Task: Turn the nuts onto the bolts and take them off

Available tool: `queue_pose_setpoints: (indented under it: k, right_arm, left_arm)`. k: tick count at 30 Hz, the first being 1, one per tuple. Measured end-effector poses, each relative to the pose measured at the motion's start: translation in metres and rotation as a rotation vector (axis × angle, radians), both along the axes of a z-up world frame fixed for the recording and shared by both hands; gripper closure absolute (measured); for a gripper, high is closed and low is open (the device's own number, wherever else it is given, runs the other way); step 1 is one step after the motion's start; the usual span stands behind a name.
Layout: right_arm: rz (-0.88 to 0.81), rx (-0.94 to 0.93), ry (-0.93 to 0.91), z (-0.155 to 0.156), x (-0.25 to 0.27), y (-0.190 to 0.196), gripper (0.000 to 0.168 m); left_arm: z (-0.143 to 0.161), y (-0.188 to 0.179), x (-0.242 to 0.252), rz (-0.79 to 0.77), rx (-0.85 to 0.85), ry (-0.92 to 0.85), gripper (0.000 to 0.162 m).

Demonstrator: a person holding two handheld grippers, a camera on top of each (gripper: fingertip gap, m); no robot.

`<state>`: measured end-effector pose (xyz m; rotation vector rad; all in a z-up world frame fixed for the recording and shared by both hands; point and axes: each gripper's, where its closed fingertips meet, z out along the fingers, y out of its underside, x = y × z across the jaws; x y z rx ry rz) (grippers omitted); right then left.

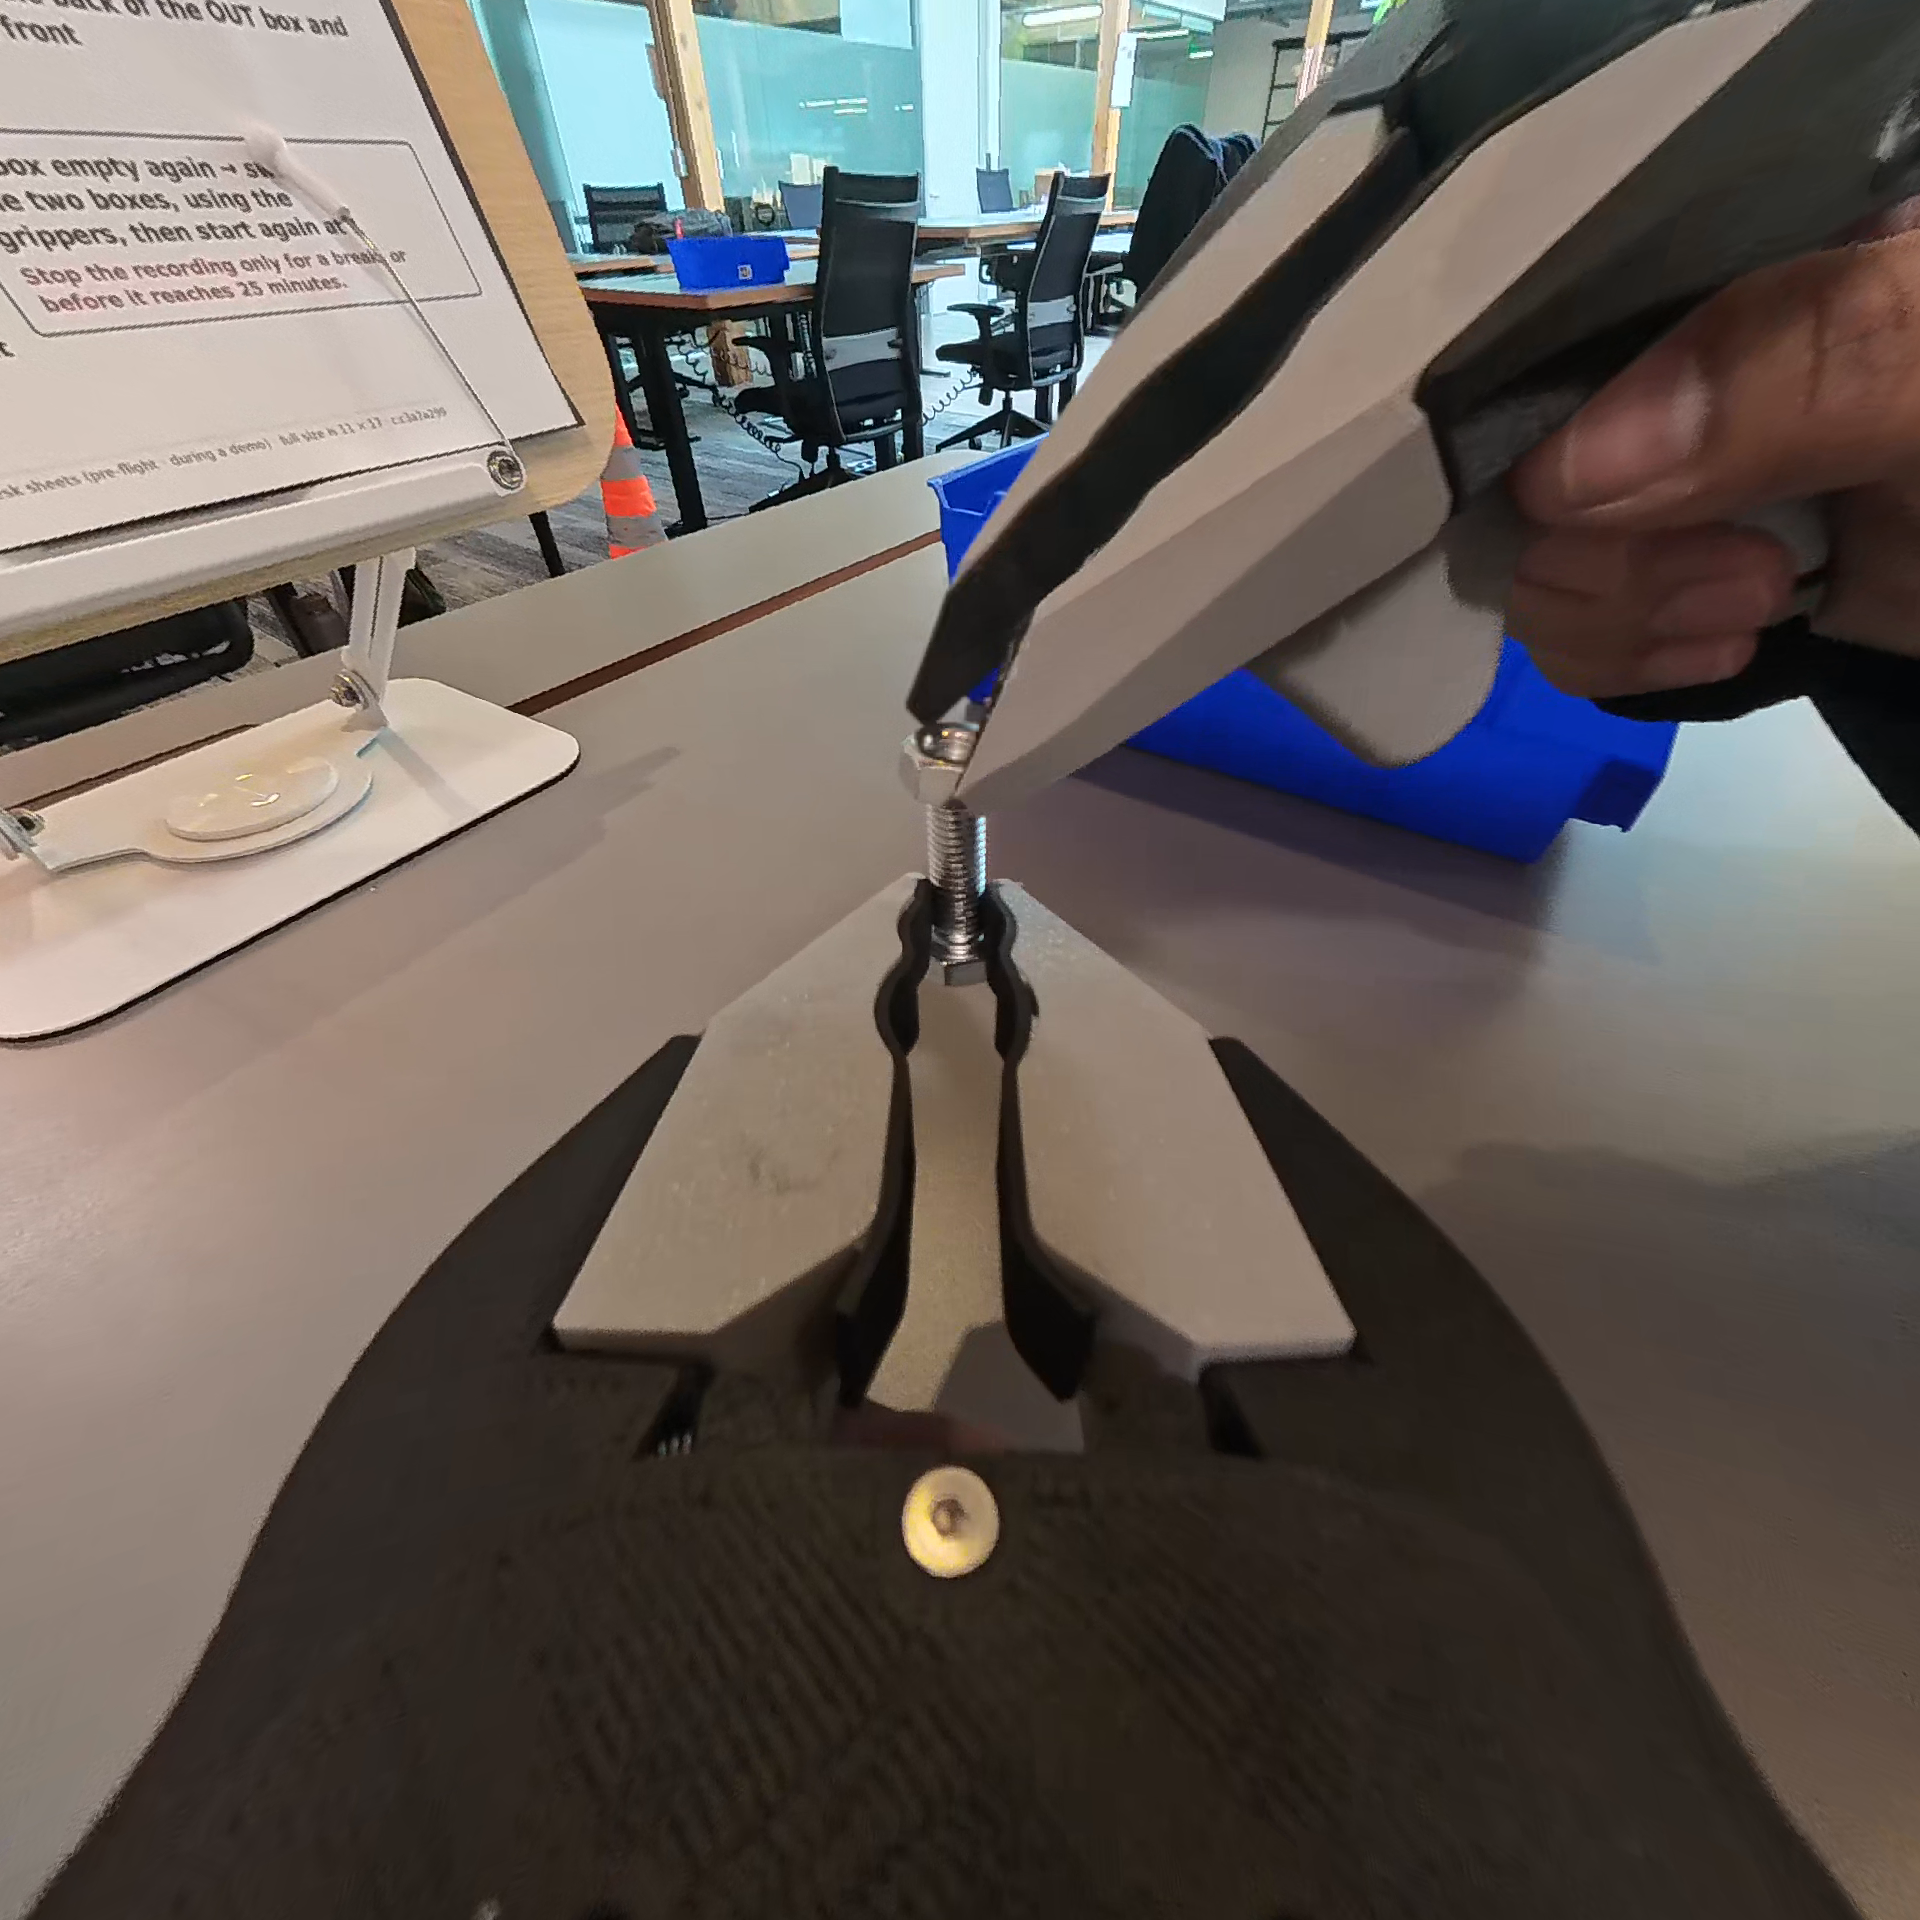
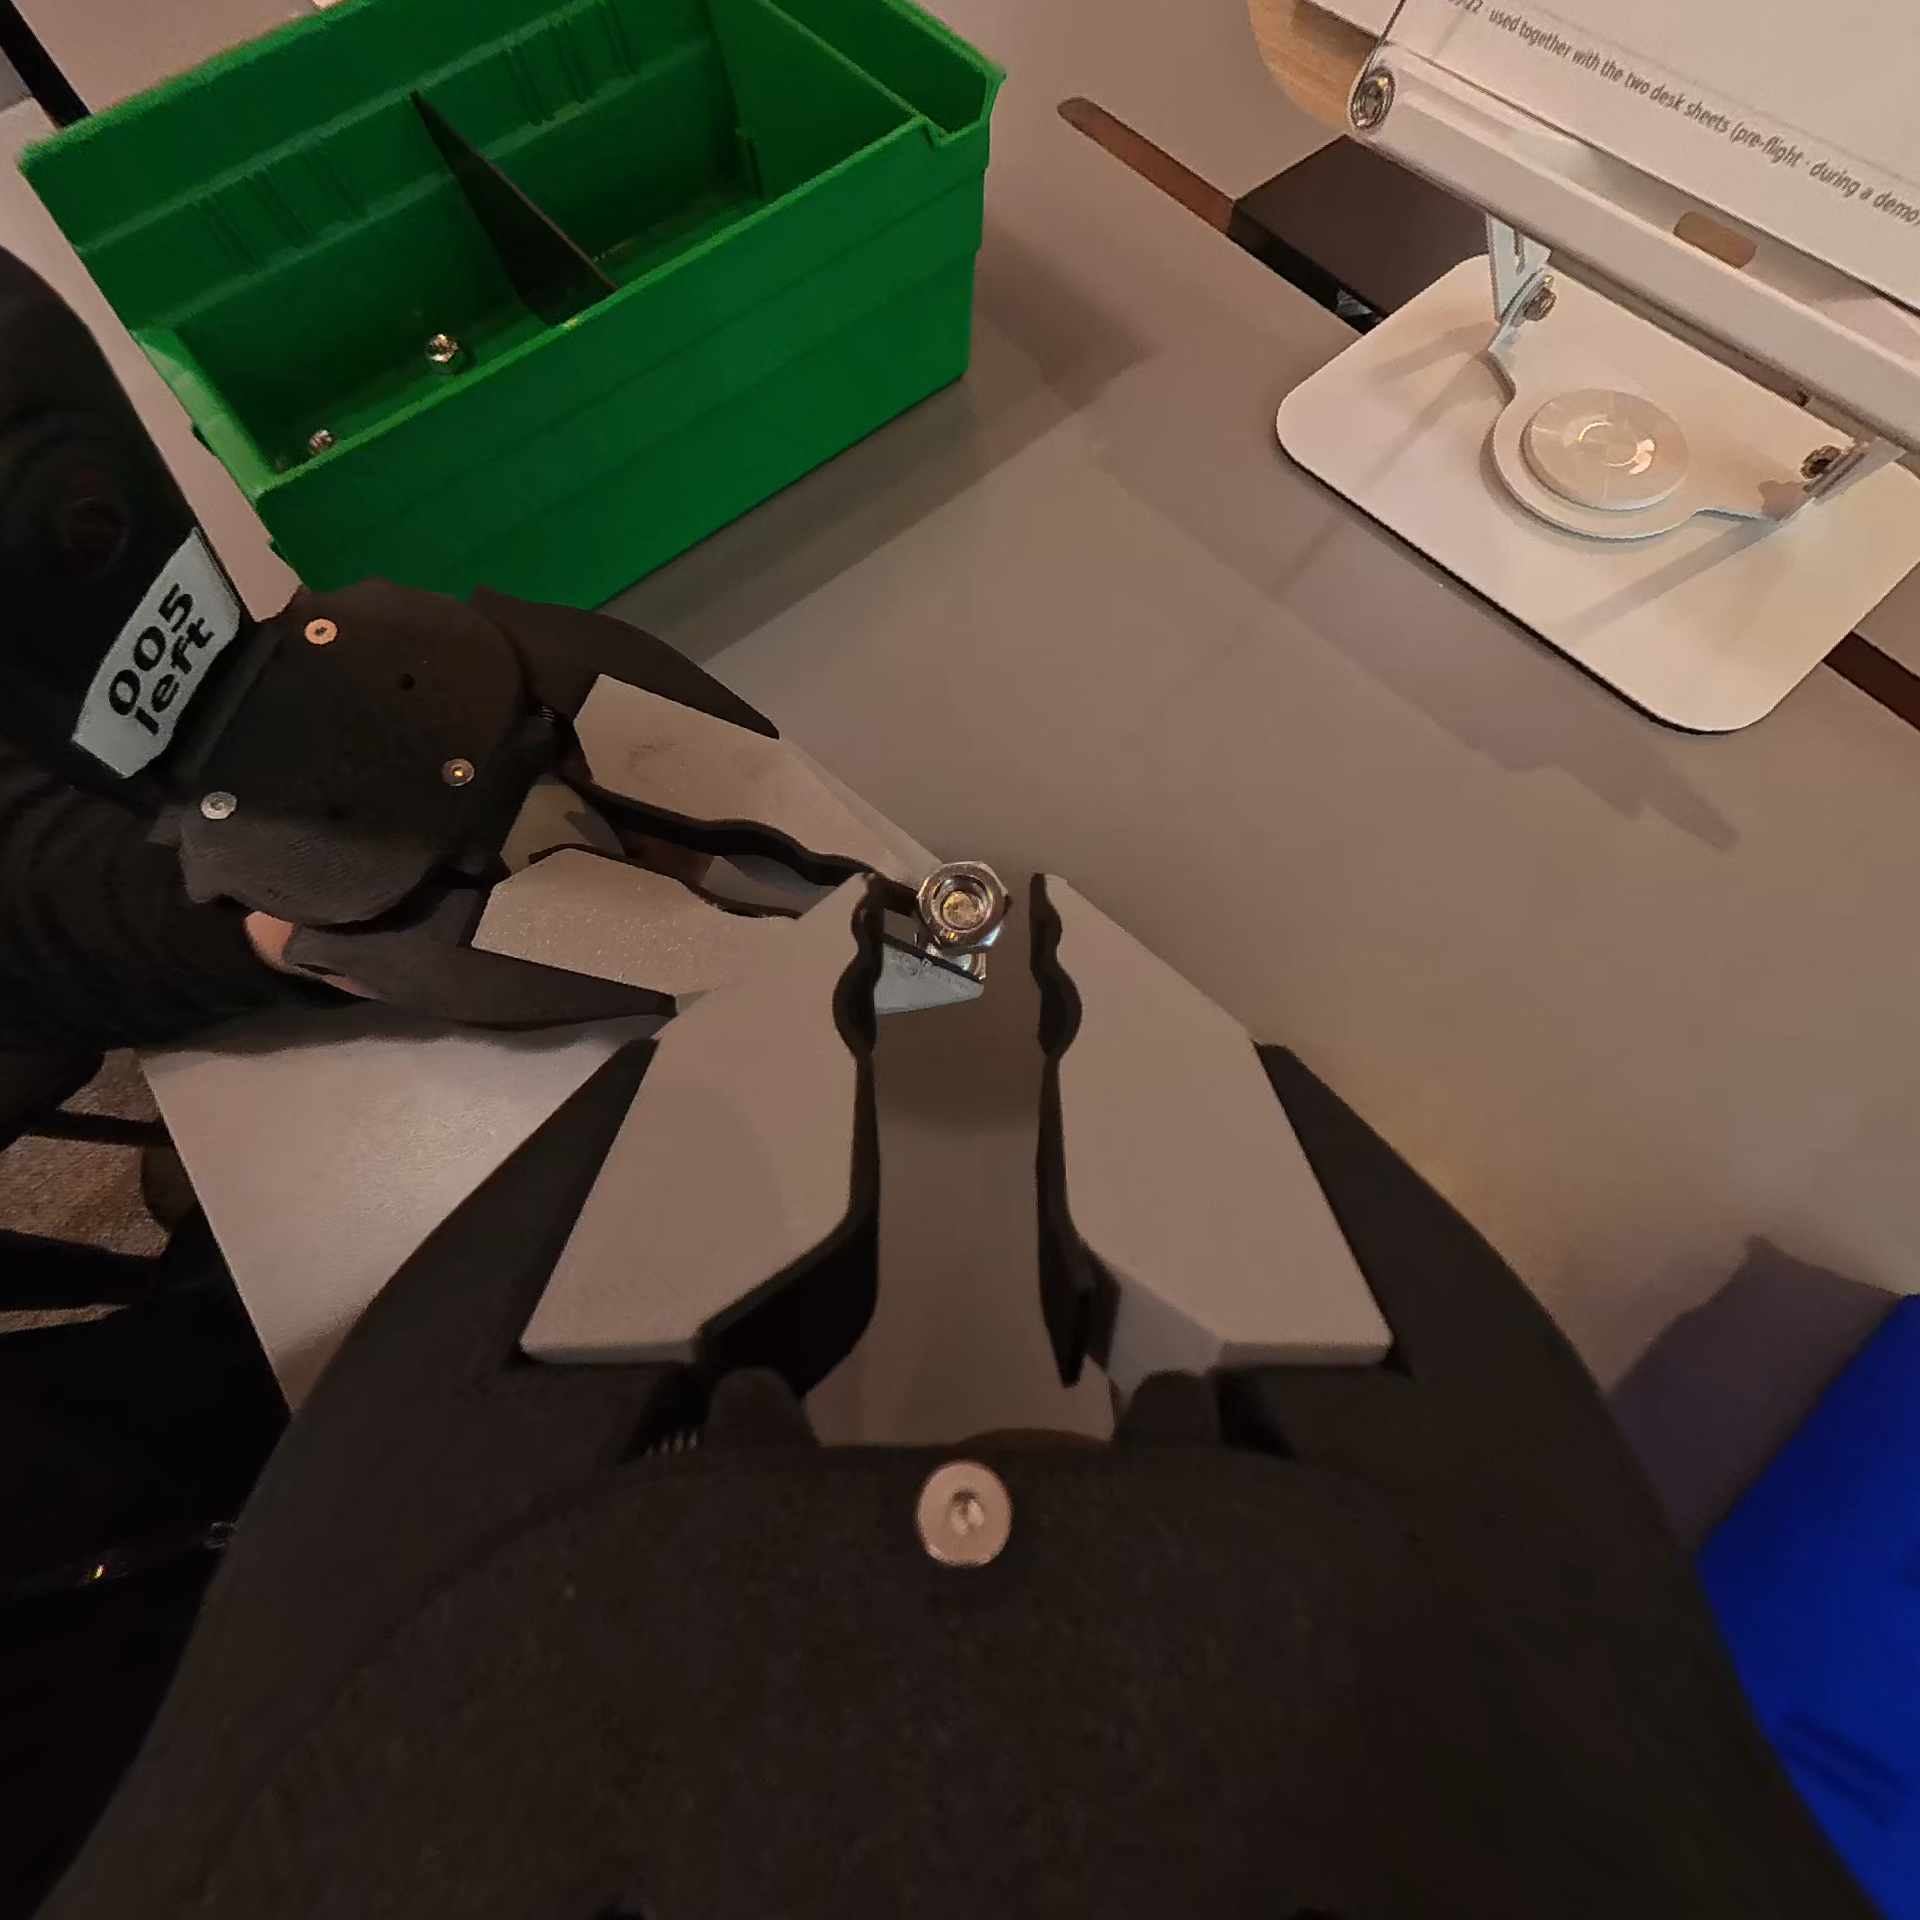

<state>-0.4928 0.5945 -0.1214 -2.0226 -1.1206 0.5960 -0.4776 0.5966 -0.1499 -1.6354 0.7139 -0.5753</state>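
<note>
Nut (image 1: 938, 762) tops the upright bolt (image 1: 954, 854), between right gripper (image 2: 951, 925) fingers.

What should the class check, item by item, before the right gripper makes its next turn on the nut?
1. Bolt secured: the left gripper is shut on its lower shank, just above the head. Ok.
2. Bolt upright, thread end up, in the left wrist view. Ok.
3. Nut seated at the top of the thread. Ok.
4. Right gripper placed around the nut: the nut lies between its fingers. Ok.
5. Right gripper clamped on the nut: the fingers stand apart, with a gap beside the nut. Not ok.
6. Nut threaded straight, not crossed: cannot tell.
</note>
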Motion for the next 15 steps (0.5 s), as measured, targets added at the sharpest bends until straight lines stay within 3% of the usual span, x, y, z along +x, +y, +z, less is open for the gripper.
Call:
queue_pose_setpoints:
  k: [8, 15]
  right_arm:
    - [0.132, 0.082, 0.075, 0.025, 0.004, -0.010, 0.135]
    - [0.335, 0.059, 0.274, 0.038, 0.023, -0.033, 0.131]
  left_arm:
    - [0.004, -0.006, 0.005, -0.061, 0.018, -0.013, 0.155]
    - [0.013, -0.039, 0.024, -0.363, -0.005, -0.107, 0.155]
